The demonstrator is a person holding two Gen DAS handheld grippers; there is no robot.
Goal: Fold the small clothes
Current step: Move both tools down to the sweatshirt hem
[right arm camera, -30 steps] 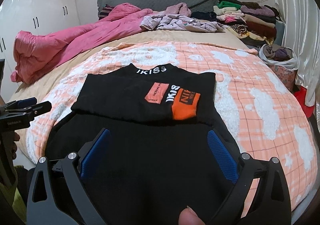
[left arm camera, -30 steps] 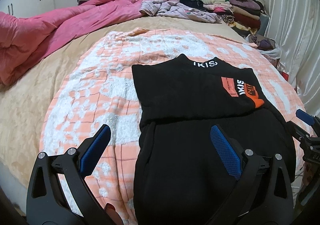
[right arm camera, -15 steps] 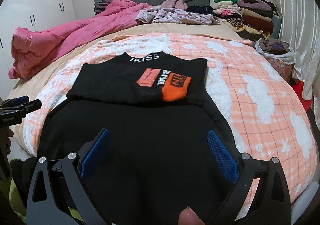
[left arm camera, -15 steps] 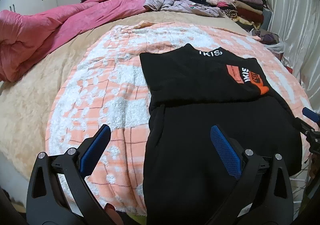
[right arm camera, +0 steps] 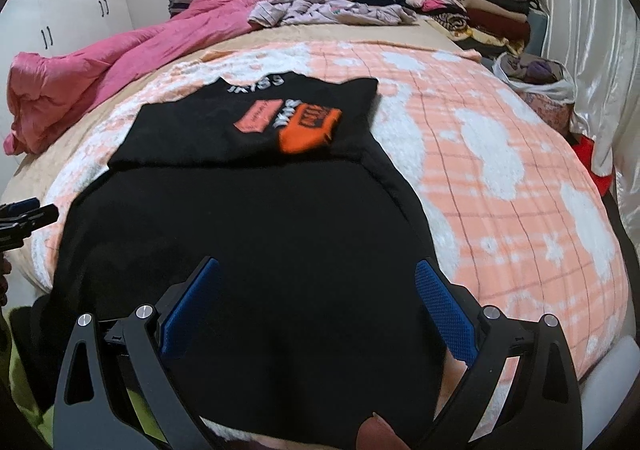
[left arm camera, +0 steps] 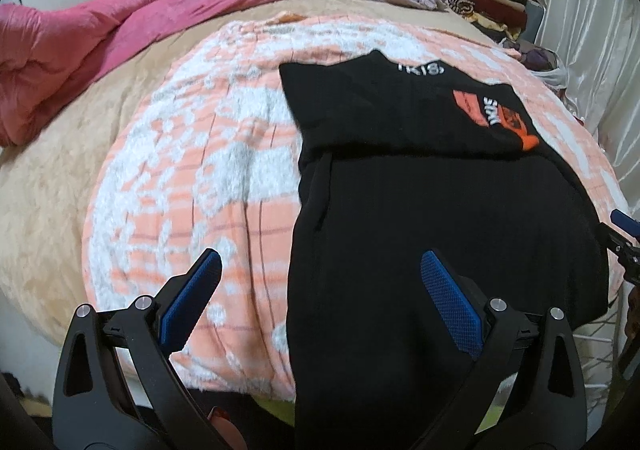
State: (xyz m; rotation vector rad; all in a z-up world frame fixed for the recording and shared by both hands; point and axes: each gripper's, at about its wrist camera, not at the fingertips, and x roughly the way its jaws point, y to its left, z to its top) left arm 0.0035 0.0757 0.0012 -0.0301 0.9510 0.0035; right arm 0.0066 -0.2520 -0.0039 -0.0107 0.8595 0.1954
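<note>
- While spread wide and holding nothing, left gripper (left arm camera: 320,290) hangs over the near edge of the bed, its left blue pad (left arm camera: 188,302) above the orange-and-white blanket (left arm camera: 192,177), its right pad above black cloth
- Right gripper (right arm camera: 316,298) likewise gaping, empty, both pads over the black garment (right arm camera: 248,242)
- Straight ahead of the right gripper, draped over the bed's near edge
- Beyond it, further from both grippers: black top (right arm camera: 192,129) lying flat, white lettering at the collar, orange patches on the chest, its lower hem overlapping the black garment
- Far ahead and left: pink quilt (left arm camera: 100,33)
- Far ahead and right: stack of folded clothes (right arm camera: 472,1) by the curtain
</note>
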